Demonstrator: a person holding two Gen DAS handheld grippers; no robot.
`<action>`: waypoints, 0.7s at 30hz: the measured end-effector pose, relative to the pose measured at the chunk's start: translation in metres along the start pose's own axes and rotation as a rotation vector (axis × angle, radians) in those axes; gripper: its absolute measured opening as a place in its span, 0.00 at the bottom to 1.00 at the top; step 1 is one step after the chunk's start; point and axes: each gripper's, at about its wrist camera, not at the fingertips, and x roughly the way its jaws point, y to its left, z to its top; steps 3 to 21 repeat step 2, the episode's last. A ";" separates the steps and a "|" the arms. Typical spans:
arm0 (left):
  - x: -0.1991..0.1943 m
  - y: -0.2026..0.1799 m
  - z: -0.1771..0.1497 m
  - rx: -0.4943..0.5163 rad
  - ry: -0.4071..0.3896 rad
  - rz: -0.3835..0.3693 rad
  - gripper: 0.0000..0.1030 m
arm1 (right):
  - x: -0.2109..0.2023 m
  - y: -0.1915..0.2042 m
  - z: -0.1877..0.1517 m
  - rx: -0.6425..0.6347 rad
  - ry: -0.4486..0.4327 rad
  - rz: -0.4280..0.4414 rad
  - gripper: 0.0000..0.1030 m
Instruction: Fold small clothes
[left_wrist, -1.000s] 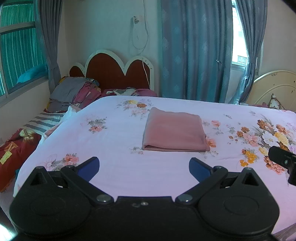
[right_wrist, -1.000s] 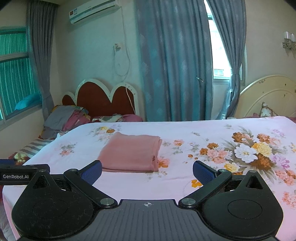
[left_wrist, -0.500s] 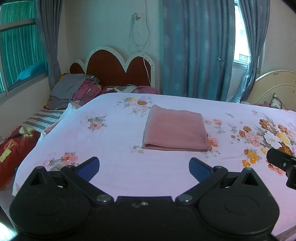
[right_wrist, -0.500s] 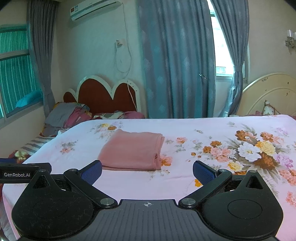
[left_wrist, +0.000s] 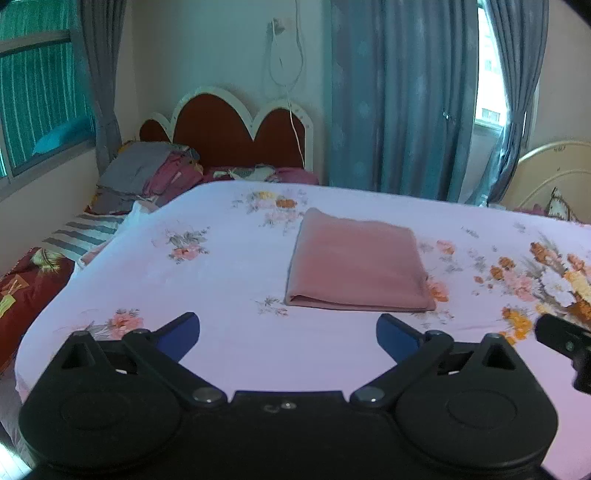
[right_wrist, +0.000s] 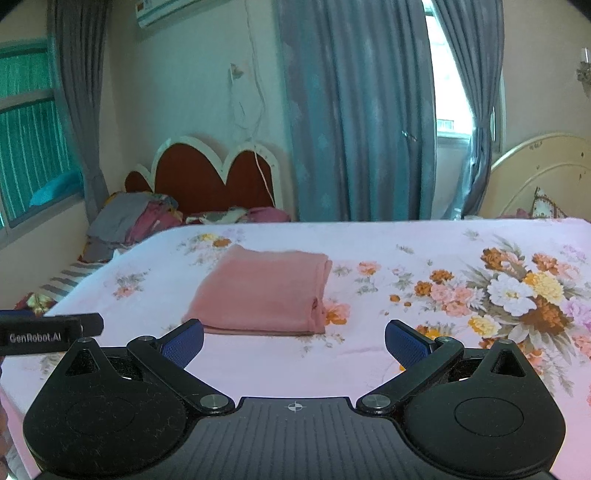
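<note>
The pink cloth (left_wrist: 354, 264) already lies folded into a flat rectangle on the bed (left_wrist: 221, 266), so little seems left, though its far edge is blurred. Left tongs (left_wrist: 288, 328) and right tongs (right_wrist: 294, 338) hover spread and empty, just short of its near edge

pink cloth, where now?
The folded pink cloth lies flat mid-bed on the floral sheet, ahead of both open tools, neither touching it.
</note>
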 end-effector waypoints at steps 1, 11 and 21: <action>0.013 0.002 0.003 0.003 0.013 -0.003 1.00 | 0.005 -0.002 -0.001 0.003 0.009 -0.007 1.00; 0.026 0.005 0.005 -0.002 0.030 -0.002 1.00 | 0.013 -0.005 -0.002 0.007 0.023 -0.018 1.00; 0.026 0.005 0.005 -0.002 0.030 -0.002 1.00 | 0.013 -0.005 -0.002 0.007 0.023 -0.018 1.00</action>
